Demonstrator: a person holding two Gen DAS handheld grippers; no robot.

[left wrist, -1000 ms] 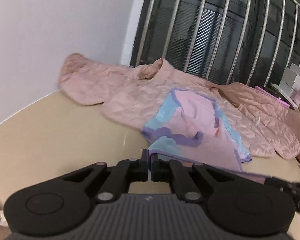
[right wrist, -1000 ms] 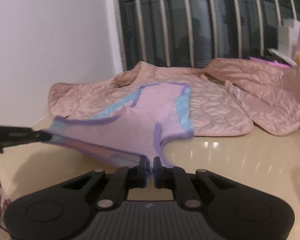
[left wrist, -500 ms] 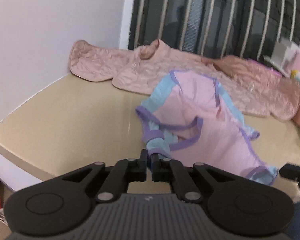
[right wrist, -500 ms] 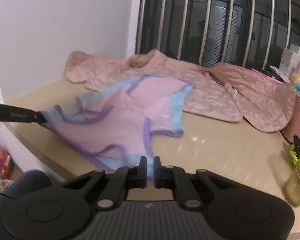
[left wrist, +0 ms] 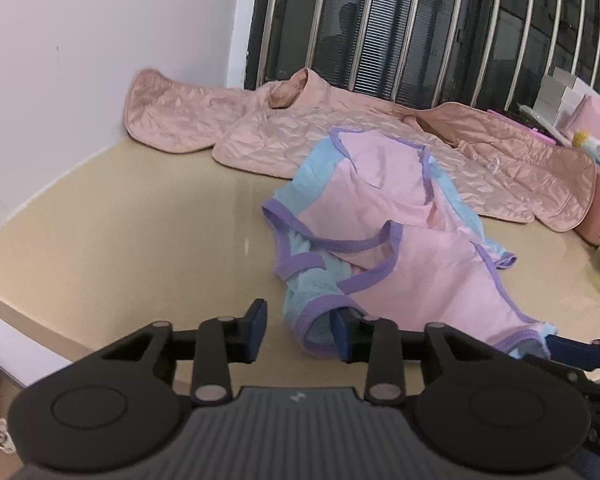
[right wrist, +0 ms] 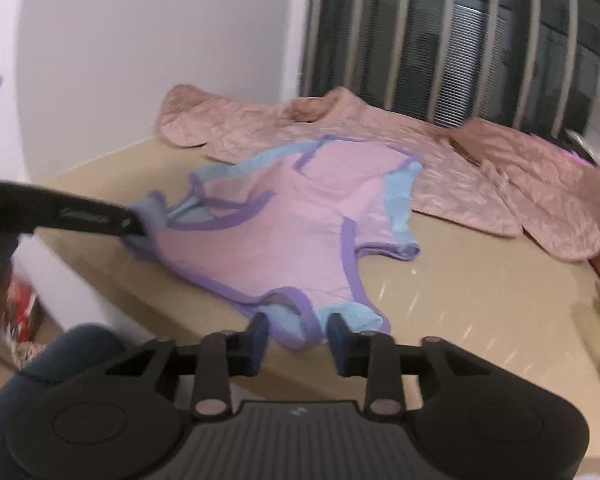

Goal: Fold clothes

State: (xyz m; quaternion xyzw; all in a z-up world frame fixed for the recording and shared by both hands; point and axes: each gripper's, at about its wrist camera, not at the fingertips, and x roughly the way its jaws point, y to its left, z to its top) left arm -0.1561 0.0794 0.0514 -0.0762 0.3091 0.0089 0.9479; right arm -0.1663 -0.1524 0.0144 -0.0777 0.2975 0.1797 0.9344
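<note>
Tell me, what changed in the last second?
Both grippers, left and right, pulled the pink top off the quilted jacket toward the table edge, and their jaws are now opening, releasing its hem. The jacket stayed put.

Soft indoor light, fisheye-bent edges, right view seemingly motion-blurred.
</note>
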